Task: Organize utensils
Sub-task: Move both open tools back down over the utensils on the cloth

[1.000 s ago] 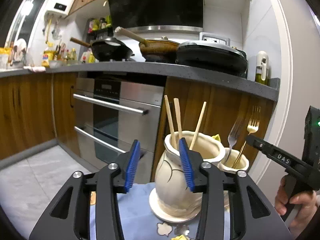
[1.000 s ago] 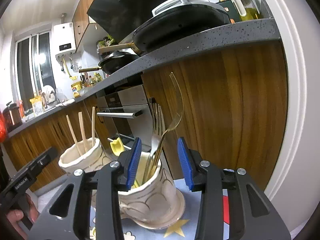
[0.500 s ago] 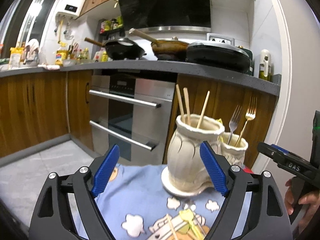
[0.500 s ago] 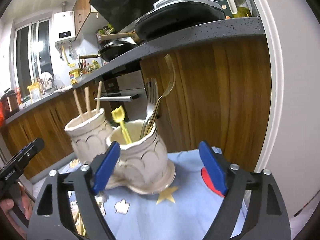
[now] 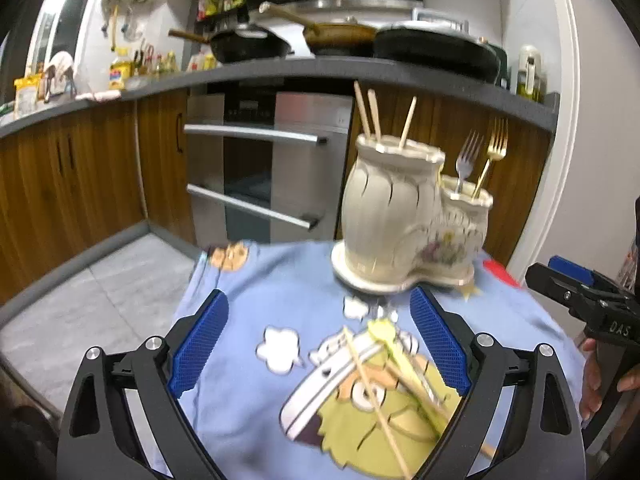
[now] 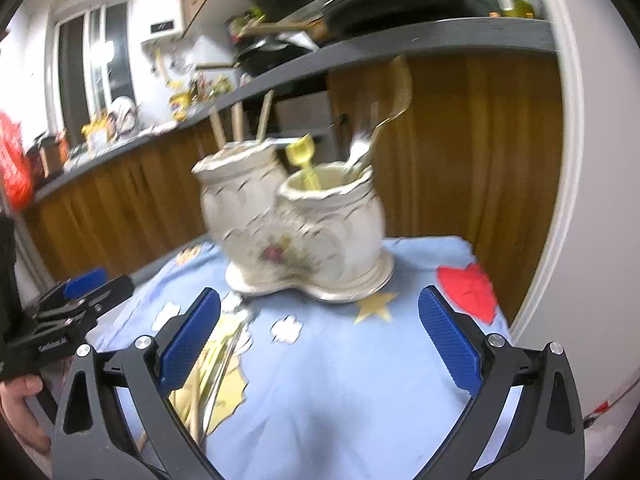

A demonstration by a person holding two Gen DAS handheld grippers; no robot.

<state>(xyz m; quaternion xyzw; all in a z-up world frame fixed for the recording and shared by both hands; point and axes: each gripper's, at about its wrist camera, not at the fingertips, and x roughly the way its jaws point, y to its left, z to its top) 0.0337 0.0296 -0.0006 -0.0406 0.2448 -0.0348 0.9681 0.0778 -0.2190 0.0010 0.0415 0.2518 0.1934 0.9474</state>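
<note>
A cream ceramic double holder [image 5: 404,220] stands at the far side of the blue cartoon cloth [image 5: 256,292]. Its tall vase holds wooden chopsticks [image 5: 370,114]; the lower pot holds two forks [image 5: 482,160] and a yellow spoon [image 6: 304,160]. Loose chopsticks and a yellow utensil [image 5: 384,368] lie on the cloth, close in front of my left gripper [image 5: 318,304]. Its jaws are opening, with nothing between them. My right gripper [image 6: 320,300] faces the holder [image 6: 304,220] from a short way back, jaws opening and empty. The loose utensils [image 6: 212,364] lie by its left finger.
Behind the table are a steel oven [image 5: 264,168], wooden cabinets [image 5: 80,184] and a dark counter with pans [image 5: 332,36]. A white door frame [image 6: 568,184] rises at the right. The cloth's far edge drops off just behind the holder. A hand [image 6: 18,408] grips the left tool.
Both grippers have drawn back from the holder and sunk, and their jaws have spread wide. The loose utensils on the cloth have come into view.
</note>
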